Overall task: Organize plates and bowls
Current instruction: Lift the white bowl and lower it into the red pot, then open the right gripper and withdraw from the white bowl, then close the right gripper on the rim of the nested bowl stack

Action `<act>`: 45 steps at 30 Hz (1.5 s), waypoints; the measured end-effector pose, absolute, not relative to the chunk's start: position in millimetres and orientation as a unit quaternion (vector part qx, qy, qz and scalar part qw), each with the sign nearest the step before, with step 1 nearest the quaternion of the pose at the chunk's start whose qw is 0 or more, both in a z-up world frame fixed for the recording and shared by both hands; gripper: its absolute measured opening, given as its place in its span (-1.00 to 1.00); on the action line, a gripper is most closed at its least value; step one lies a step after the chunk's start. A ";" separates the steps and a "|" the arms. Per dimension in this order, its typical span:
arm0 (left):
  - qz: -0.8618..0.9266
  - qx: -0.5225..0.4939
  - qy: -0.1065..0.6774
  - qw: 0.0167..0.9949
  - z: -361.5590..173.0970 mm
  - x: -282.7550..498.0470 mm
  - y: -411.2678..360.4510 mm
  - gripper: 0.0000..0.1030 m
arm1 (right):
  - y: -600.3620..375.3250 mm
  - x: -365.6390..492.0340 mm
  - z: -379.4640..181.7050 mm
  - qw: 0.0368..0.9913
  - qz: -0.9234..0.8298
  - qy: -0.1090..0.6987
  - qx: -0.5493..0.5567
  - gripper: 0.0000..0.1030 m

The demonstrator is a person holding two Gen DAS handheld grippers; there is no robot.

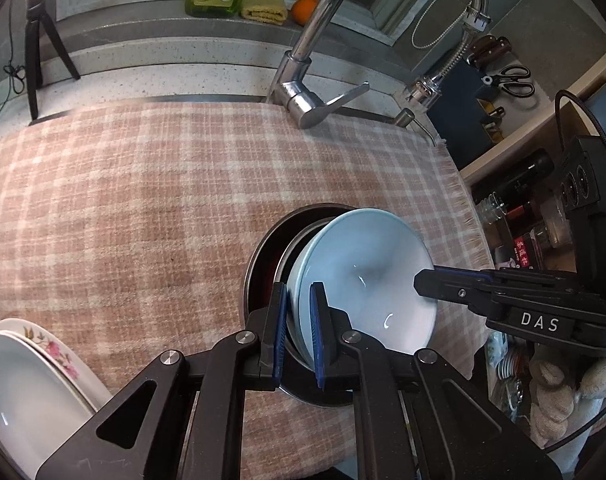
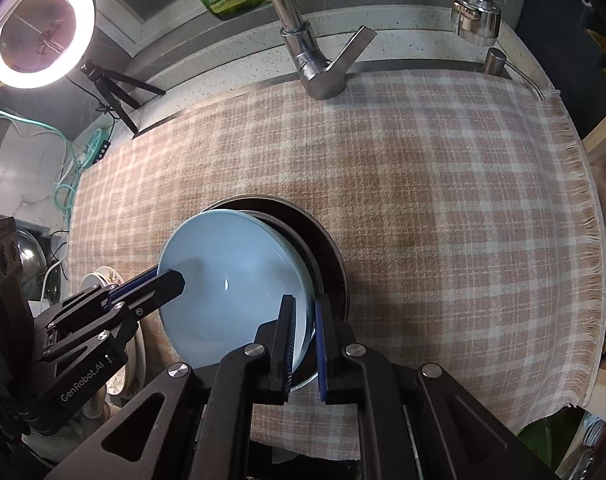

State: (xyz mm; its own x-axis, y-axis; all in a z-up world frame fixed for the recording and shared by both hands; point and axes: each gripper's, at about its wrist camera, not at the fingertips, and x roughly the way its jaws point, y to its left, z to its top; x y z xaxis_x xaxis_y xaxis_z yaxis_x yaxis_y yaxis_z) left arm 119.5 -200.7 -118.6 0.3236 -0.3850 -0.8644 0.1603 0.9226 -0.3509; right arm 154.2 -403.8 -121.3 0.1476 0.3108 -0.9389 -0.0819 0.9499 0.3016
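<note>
**Blue plate held on both rims over the steel bowl**

Left gripper [image 1: 297, 330] fingers clamp narrow on the near rim of the pale blue glazed ceramic plate [image 1: 367, 280]; right gripper [image 2: 305, 342] clamps the opposite rim. Likely a two-sided hold to keep it steady for nesting. Both point steeply down. Plate sits tilted in the round stainless-steel bowl [image 1: 259, 252], on the pink-checked cloth [image 1: 123, 200] over the worktop. White floral plates [image 1: 31, 364] stacked well apart, left.

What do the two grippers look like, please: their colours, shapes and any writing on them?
Both are black linkage frames with silver pivot screws and blue finger pads. The right gripper reads "DAS"; the left gripper reads "GenRobot.AI". A black cable loops above the right one.
</note>
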 end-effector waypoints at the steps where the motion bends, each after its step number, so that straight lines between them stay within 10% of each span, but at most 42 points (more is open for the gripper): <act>1: -0.169 -0.100 0.557 0.807 -119.3 120.0 -200.7 -0.81 | -403.6 154.6 -121.6 0.752 0.131 0.639 0.089 -0.83; 45: -0.147 -0.157 0.554 0.804 -131.5 104.6 -142.5 -0.64 | -479.6 117.0 -128.0 0.811 0.110 0.538 0.201 -0.53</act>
State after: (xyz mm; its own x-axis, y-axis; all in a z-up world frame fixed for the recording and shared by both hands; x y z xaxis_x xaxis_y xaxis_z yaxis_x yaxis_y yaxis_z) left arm 104.6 -142.5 -131.5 0.3429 -0.4110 -0.8447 0.0629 0.9072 -0.4159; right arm 117.0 -479.6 -128.0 0.3971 0.3944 -0.8287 0.0381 0.8951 0.4443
